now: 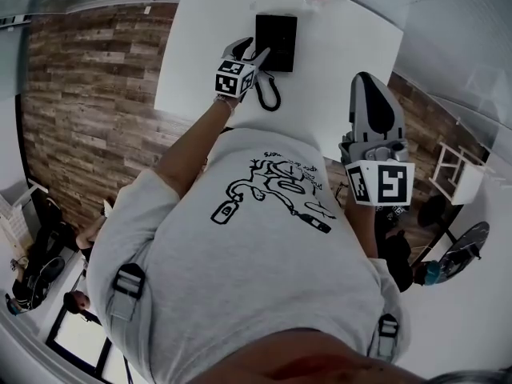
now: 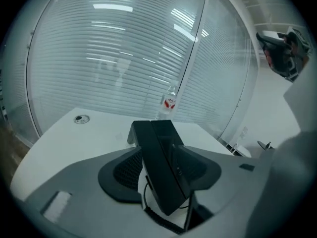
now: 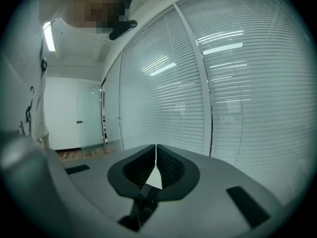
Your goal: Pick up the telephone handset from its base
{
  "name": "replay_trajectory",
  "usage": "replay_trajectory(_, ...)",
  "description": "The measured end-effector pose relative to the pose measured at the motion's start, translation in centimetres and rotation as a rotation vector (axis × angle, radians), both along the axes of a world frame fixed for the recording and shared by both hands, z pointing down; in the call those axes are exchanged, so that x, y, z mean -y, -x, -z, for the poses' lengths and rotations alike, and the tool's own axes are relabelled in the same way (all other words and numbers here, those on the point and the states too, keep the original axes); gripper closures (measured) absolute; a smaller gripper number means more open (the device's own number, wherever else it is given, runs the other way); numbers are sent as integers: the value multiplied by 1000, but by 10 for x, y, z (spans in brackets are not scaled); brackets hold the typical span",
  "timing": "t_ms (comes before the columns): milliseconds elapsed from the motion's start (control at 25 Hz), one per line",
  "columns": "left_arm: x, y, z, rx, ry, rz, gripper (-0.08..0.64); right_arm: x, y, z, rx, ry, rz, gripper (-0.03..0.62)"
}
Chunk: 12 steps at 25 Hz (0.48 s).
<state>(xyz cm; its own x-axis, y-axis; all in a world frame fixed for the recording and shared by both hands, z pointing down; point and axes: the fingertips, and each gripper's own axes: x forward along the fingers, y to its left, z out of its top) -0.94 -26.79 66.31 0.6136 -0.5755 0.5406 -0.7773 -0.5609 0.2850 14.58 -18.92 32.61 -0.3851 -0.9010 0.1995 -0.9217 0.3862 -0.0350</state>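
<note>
A black telephone [image 1: 276, 42] lies on the white table [image 1: 344, 46], with its handset [image 2: 159, 175] resting along the left side of the base [image 2: 166, 130]. My left gripper [image 1: 250, 61] is low over the phone's near left corner. In the left gripper view my left gripper [image 2: 159, 151] stands open, one pad on either side of the handset's near end. A coiled cord [image 1: 269, 93] loops off the near end. My right gripper [image 1: 366, 82] hangs off the table's right corner, and in the right gripper view my right gripper [image 3: 156, 155] is shut with nothing in it.
A clear bottle with a red label [image 2: 169, 103] stands at the table's far edge behind the phone. A round cable grommet [image 2: 81, 119] sits at the far left of the table. Glass walls with blinds [image 2: 124, 58] close off the back. Wood floor [image 1: 88, 102] lies left of the table.
</note>
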Motion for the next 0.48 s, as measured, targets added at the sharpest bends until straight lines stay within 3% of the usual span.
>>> replay_trajectory(240, 10, 1, -43, -75, 106, 37, 350, 4, -1, -3, 5, 13, -4, 584)
replay_trajectory(480, 14, -12, -49, -148, 95, -40, 350, 6, -1, -8, 4, 24, -6, 584)
